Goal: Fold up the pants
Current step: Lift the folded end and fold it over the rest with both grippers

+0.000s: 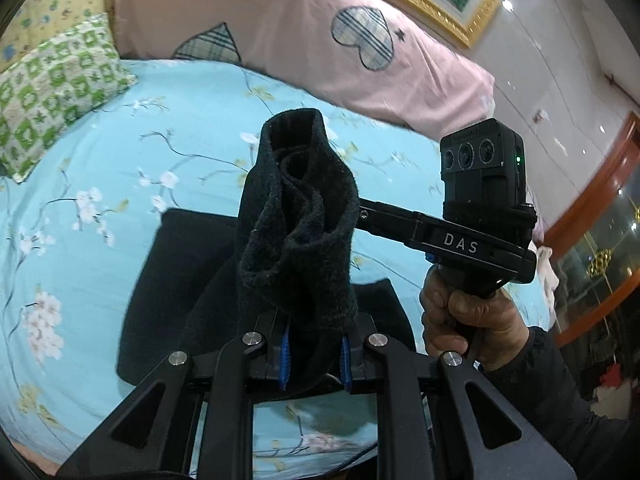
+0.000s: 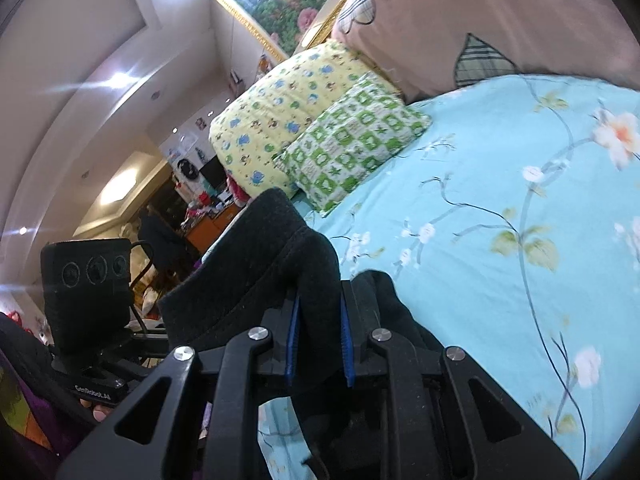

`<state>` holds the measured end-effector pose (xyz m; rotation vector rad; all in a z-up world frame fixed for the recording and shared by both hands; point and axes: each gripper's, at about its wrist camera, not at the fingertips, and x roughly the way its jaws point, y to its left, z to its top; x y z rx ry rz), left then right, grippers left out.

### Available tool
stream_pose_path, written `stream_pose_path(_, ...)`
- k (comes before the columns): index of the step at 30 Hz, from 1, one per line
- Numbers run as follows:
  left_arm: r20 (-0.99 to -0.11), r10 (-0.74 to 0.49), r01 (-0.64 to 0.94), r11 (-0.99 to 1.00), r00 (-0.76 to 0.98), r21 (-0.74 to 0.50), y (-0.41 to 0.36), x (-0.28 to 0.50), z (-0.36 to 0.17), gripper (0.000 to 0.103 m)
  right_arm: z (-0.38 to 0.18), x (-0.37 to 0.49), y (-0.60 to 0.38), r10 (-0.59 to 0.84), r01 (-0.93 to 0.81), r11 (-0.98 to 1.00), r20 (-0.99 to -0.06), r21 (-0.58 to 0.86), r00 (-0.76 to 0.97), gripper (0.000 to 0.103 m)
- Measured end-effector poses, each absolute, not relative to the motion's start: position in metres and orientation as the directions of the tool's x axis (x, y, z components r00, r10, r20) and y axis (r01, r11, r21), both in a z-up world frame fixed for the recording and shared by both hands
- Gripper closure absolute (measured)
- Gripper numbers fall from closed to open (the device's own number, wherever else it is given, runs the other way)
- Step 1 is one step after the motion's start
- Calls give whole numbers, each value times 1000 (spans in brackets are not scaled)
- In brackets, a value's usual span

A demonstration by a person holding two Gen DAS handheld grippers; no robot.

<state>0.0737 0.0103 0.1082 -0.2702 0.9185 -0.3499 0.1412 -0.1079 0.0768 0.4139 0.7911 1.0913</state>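
Fingers [image 1: 285, 354] of the left gripper [image 1: 314, 354] and right gripper [image 2: 318, 344] each pinch a bunched black edge of the pants [image 1: 296, 216], lifted above the flowered bed [image 1: 100, 184] mid-fold, with the next move likely carrying that held edge evenly onto the lower layer.

Floral bed [image 1: 120, 128]: black pants [image 1: 168, 264], pillows [image 1: 52, 88], probably quilt [image 1: 280, 28].

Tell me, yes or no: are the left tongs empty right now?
No, the left tongs are shut on a bunched fold of the black fleece pants, lifted above the light blue floral bedsheet.
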Motion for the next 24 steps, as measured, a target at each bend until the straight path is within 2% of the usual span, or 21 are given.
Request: stream_pose_path(24, -764, -466, 291, 883, 447, -369, -47, 78, 58, 83, 37, 109, -179, 834, -520, 551, -434, 653, 341, 83)
